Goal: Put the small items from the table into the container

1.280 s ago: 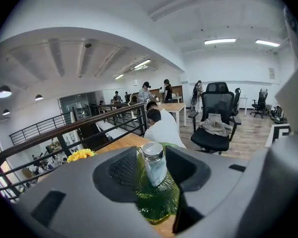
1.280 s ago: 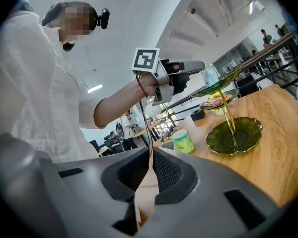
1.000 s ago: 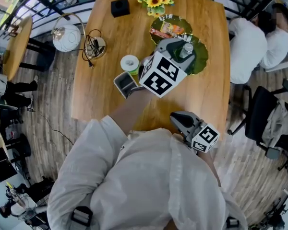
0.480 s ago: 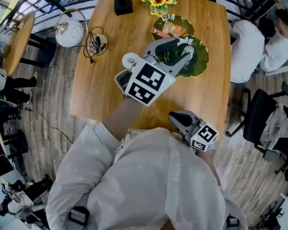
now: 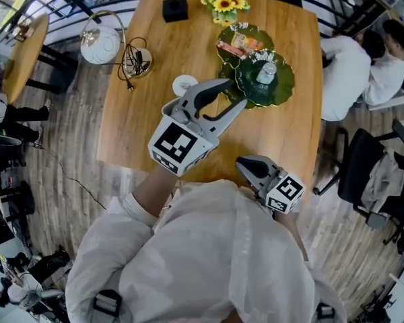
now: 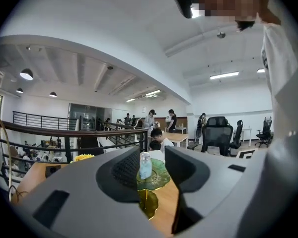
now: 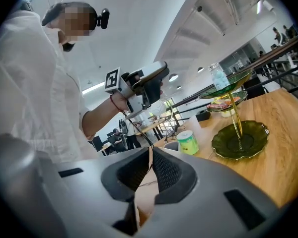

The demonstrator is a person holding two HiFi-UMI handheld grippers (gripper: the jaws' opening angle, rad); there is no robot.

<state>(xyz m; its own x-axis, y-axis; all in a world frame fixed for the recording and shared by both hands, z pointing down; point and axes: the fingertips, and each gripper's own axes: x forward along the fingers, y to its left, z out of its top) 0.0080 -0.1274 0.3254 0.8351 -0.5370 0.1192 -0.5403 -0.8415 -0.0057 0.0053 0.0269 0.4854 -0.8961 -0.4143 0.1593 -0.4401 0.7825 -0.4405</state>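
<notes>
A small clear bottle with a light cap stands on the top plate of a green tiered stand. It also shows in the left gripper view and the right gripper view. My left gripper hangs above the table, pointing at the stand from a distance. Its jaws are closing with nothing between them; the bottle is far beyond. My right gripper rests at the table's near edge, shut and empty.
A green-labelled white cup and a grey tub stand left of the stand. Snack packets lie on another tier. Sunflowers, a black box, cables and a white globe are farther off. People sit at right.
My left gripper drew back from the green plate toward me and rose, and its jaws narrowed. The bottle stays on the plate. The right gripper kept still.
</notes>
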